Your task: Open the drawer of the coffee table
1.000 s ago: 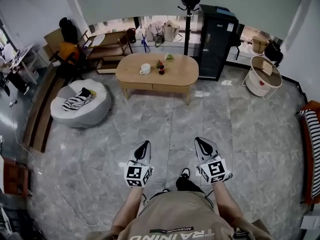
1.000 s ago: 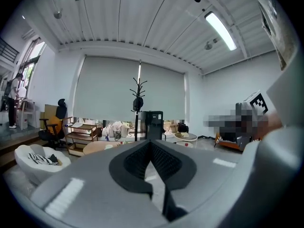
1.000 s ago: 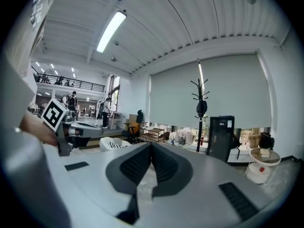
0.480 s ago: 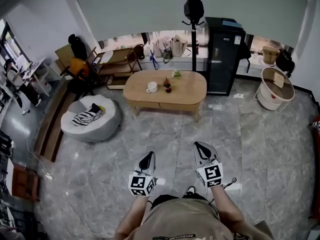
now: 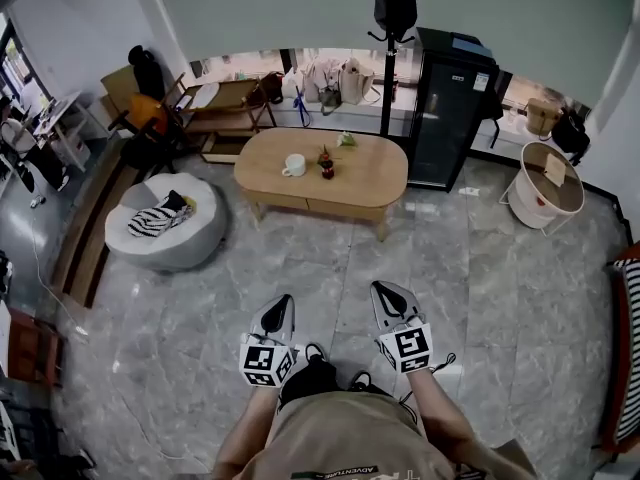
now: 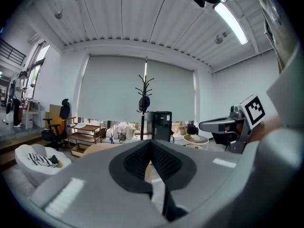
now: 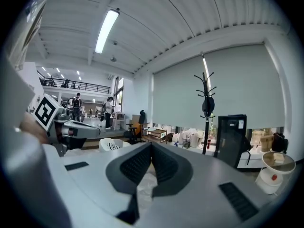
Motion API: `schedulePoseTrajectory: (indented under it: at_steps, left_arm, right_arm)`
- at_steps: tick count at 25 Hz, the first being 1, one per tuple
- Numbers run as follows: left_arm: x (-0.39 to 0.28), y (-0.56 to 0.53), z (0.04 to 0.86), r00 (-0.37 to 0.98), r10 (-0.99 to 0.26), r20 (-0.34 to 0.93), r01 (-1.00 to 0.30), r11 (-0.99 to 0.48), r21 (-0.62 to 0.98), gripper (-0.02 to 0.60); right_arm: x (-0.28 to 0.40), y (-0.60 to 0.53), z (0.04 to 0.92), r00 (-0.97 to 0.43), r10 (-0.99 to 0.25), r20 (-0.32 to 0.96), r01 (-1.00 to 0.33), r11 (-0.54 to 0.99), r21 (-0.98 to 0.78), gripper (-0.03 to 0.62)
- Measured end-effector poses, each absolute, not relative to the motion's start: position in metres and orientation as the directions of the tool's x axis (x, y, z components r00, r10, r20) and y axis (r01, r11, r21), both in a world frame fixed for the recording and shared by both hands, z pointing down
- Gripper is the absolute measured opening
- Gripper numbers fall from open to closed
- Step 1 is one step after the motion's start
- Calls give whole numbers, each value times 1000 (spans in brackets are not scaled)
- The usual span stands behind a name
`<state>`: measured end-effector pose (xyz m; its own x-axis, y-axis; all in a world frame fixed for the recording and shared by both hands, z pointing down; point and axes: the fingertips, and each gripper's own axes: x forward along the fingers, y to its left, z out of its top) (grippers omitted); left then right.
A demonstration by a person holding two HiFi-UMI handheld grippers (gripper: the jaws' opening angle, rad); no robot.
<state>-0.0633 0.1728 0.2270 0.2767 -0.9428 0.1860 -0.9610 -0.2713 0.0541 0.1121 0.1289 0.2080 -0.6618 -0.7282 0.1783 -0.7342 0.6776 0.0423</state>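
Note:
The oval wooden coffee table (image 5: 350,183) stands far ahead across the floor, with a white cup (image 5: 293,165) and a small plant (image 5: 325,161) on top. Its drawer fronts (image 5: 335,207) sit flush under the near edge. My left gripper (image 5: 282,302) and right gripper (image 5: 384,290) are held side by side low in the head view, well short of the table. Both point toward it, shut and with nothing between the jaws. In the left gripper view the jaws (image 6: 151,144) meet at the tip. In the right gripper view the jaws (image 7: 151,147) meet too.
A grey pouf (image 5: 165,230) with a striped cloth lies left of the table. A black cabinet (image 5: 445,108) and a coat stand (image 5: 393,13) stand behind it. A round white basket table (image 5: 545,186) is at the right, wooden shelves (image 5: 225,108) at the back left.
The person has walked a little toward the coffee table, carrying both grippers forward. Both stay shut and side by side.

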Motion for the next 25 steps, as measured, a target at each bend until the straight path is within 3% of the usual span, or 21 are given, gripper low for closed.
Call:
schedulePoseTrajectory:
  at_steps: [25]
  left_arm:
    - [-176, 13, 237, 397, -901, 176, -918, -389, 83, 6]
  right_arm:
    - [7, -11, 205, -566, -804, 184, -804, 587, 93, 5]
